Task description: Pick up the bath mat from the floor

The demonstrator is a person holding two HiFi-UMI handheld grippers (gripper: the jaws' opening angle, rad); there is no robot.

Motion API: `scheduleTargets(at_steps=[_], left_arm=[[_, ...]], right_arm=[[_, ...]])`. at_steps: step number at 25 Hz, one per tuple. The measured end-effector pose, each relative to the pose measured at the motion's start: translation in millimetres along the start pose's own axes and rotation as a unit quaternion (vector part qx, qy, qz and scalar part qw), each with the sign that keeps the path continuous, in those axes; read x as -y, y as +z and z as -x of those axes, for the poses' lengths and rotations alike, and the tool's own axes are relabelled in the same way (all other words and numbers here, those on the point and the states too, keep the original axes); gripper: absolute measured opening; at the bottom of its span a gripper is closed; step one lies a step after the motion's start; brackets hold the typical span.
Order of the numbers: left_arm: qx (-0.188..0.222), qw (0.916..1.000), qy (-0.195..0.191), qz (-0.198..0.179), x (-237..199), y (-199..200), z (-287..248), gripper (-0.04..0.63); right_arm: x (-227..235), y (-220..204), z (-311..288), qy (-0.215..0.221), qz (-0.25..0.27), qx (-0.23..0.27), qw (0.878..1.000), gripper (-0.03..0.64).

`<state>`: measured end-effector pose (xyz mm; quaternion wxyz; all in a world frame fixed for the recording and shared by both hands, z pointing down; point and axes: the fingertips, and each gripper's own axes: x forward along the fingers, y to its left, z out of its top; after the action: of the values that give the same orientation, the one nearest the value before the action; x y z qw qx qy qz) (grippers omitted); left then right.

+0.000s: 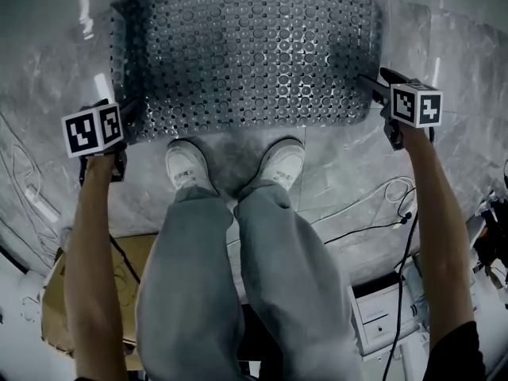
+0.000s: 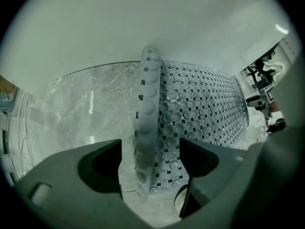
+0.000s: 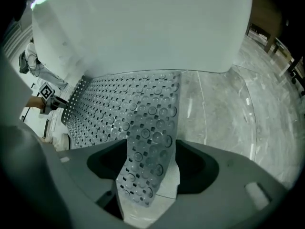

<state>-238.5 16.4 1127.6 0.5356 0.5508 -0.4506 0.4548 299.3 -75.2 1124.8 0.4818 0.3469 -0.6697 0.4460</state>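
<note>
Clear mat (image 1: 246,54) inside open left gripper (image 2: 150,159), right gripper (image 3: 151,162).

The bath mat (image 1: 246,54), a clear greyish rectangle studded with round bumps and punched with small holes, lies spread on the marble floor (image 1: 357,181), its long side across the head view, mostly flat, with both short ends curling upward.

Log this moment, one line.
mat: on floor | left tool: open, mat edge between jaws | right tool: open, mat corner between jaws
</note>
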Motion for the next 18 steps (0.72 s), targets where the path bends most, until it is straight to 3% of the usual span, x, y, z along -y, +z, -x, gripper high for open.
scheduleTargets(at_steps=[8,10,11,14,18], left_arm=[[0.010,0.9995,-0.028,0.013,-3.7,13.4,-36.1,0.383],[0.017,0.9989,-0.038,0.021,-1.5,15.5,-43.2,0.387],[0.021,0.9987,-0.038,0.027,-2.2,14.1,-43.5,0.379],[0.035,0.9984,-0.036,0.025,-3.7,13.1,-41.3,0.367],[0.022,0.9992,-0.031,0.014,-2.6,11.3,-42.1,0.367]], right_arm=[[14.0,11.6,-30.2,0.020,0.023,0.000,1.000,0.331],[22.8,17.2,-30.6,0.019,0.035,0.002,0.999,0.242],[23.6,15.3,-29.9,0.031,0.030,0.002,0.999,0.230],[13.8,15.4,-28.3,0.064,0.024,0.007,0.998,0.295],[-9.2,17.9,-31.3,0.087,0.030,0.000,0.996,0.300]])
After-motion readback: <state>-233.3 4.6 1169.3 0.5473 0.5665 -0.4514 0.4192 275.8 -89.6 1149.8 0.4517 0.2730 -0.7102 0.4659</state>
